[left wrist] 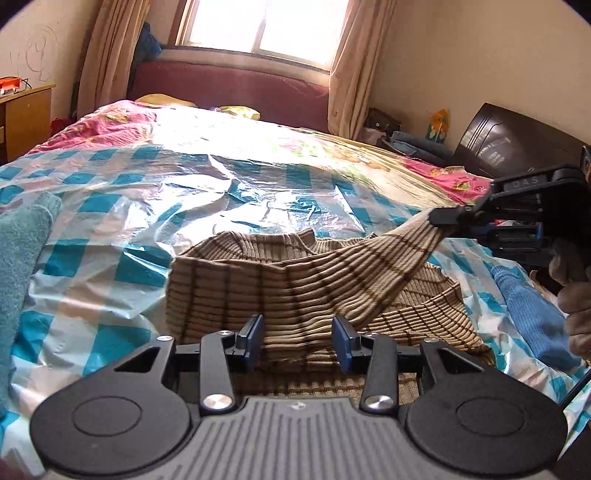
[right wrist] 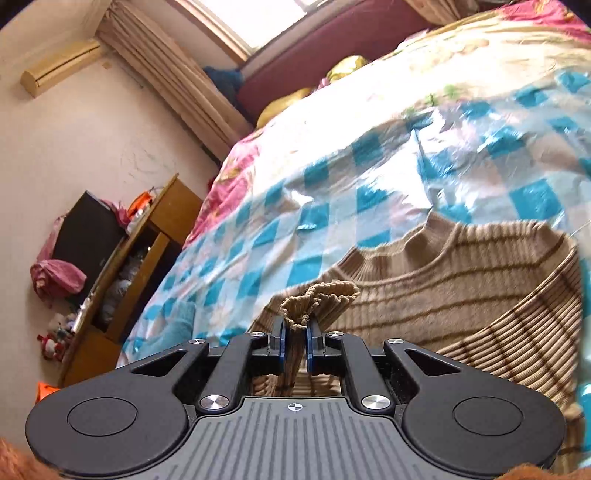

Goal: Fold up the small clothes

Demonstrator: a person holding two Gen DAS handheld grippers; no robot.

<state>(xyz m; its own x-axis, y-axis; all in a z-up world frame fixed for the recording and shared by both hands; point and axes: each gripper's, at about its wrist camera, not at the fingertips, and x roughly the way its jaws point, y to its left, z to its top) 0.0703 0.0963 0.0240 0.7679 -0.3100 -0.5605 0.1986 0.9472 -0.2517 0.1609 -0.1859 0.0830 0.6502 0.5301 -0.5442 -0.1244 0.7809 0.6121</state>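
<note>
Pinching soft, limp tan striped ribbed-knit sweater by sleeve cuff in right claw, left claw spread over hem, likely sagging unless gripped at edges.

Lighting: strong daylight from window, blown out to white. Glare: bright sheen on plastic sheet over the bed. Shadows: soft, beneath sweater folds. Distortion: fisheye curvature, dark vignette at corners. Blur: slight softness toward frame edges; right wrist view tilted.

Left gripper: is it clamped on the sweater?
No, the left gripper is open, its pads apart over the sweater; only the right gripper pinches a sleeve.
</note>
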